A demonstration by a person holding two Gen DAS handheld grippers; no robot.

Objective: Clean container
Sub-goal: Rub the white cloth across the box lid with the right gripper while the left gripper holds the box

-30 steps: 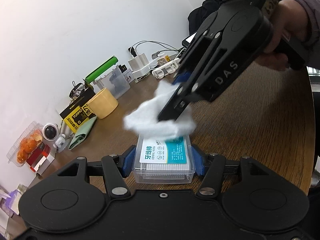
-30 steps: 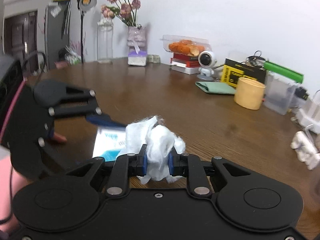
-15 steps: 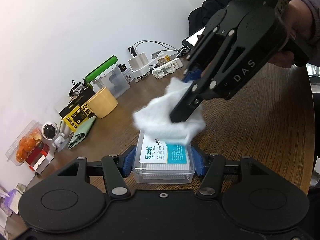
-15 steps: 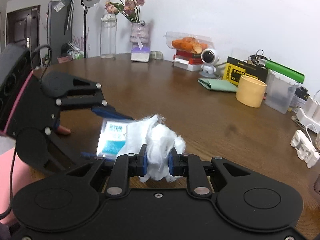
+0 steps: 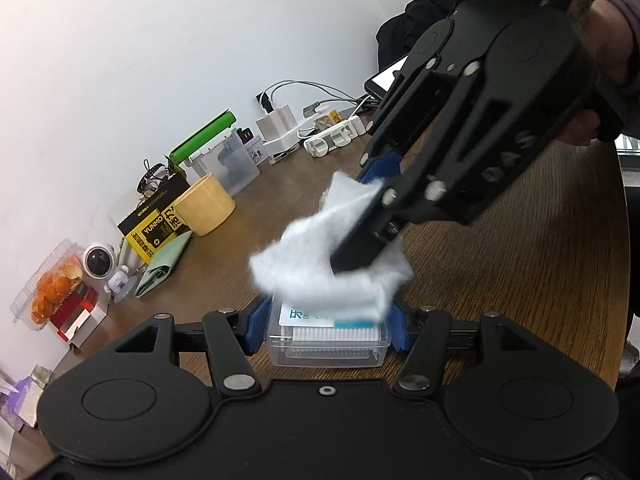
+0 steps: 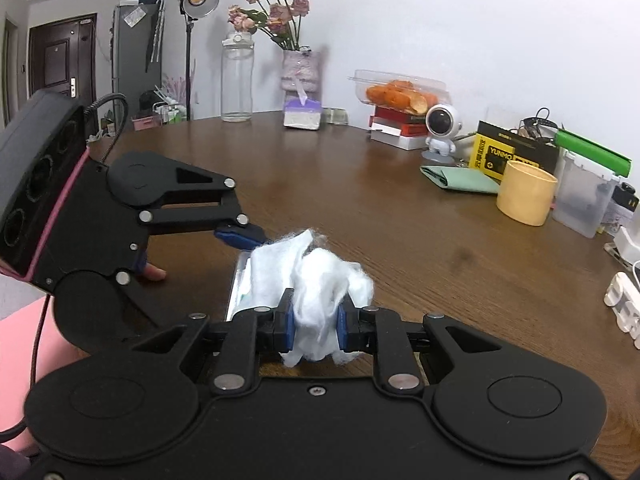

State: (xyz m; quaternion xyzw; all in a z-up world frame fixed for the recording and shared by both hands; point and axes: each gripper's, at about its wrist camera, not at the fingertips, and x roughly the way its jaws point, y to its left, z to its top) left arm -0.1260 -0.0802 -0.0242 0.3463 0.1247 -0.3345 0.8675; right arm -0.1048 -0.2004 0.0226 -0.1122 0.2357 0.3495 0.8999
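Observation:
My left gripper is shut on a small clear plastic container of dental floss picks with a blue and white label, held just above the wooden table. My right gripper is shut on a white crumpled wipe. In the left wrist view the right gripper comes in from the upper right and presses the wipe onto the container's lid, covering most of the label. In the right wrist view the container shows only partly behind the wipe, with the left gripper at its left.
A yellow cup, a clear box with a green lid, a yellow-black box, a green cloth, a small white robot toy and a tray of oranges line the wall. Chargers and cables lie further along.
The right gripper has slid the wipe toward the near end of the lid, so it now covers most of the label. The left gripper has kept the container still.

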